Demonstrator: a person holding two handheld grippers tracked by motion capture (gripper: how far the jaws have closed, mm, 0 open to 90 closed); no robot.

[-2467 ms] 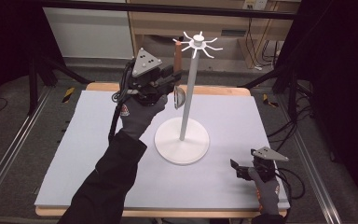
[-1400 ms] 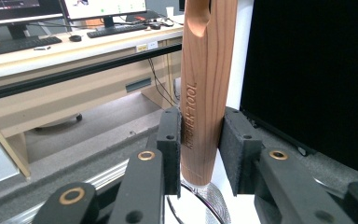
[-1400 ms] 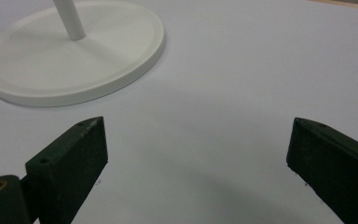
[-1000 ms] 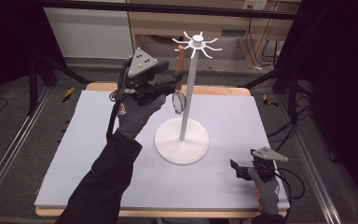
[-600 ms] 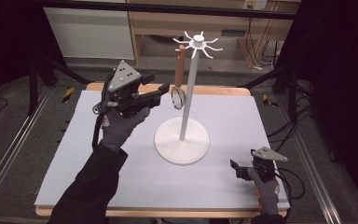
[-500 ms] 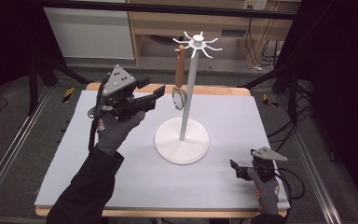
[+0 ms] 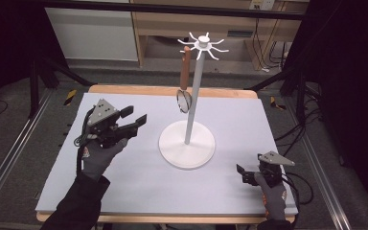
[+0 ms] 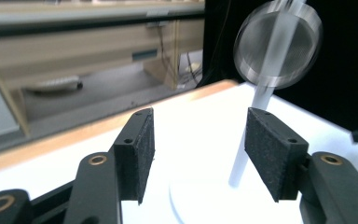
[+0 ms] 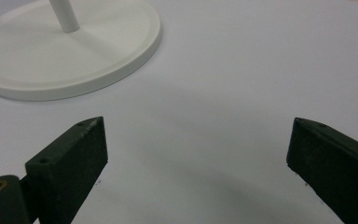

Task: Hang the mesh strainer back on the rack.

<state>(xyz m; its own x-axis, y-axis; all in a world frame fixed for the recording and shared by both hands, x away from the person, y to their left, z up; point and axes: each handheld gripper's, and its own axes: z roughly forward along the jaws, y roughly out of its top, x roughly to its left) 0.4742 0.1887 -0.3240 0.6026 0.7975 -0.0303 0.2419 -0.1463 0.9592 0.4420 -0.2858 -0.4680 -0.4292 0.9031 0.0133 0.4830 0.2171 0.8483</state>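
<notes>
Jaws of our left gripper (image 7: pixel 136 122) have just been opening and stand empty; the right gripper (image 7: pixel 242 173) rests with jaws apart. We judge hanging done: the strainer (image 7: pixel 184 100) hangs from the stand (image 7: pixel 187 151) on the counter (image 7: pixel 139 187).

Brightly lit white surface (image 7: pixel 124 191) against dark surroundings; soft shadows. In the left gripper view the hanging strainer (image 8: pixel 277 44) is motion-blurred.

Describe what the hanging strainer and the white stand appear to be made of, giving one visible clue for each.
Strainer: the handle looks like brown wood, matt and warm in colour; the round head appears to be fine metal mesh in a shiny rim, seen close in the left gripper view. White stand: probably painted metal or plastic, smooth and evenly white with a soft sheen.
</notes>
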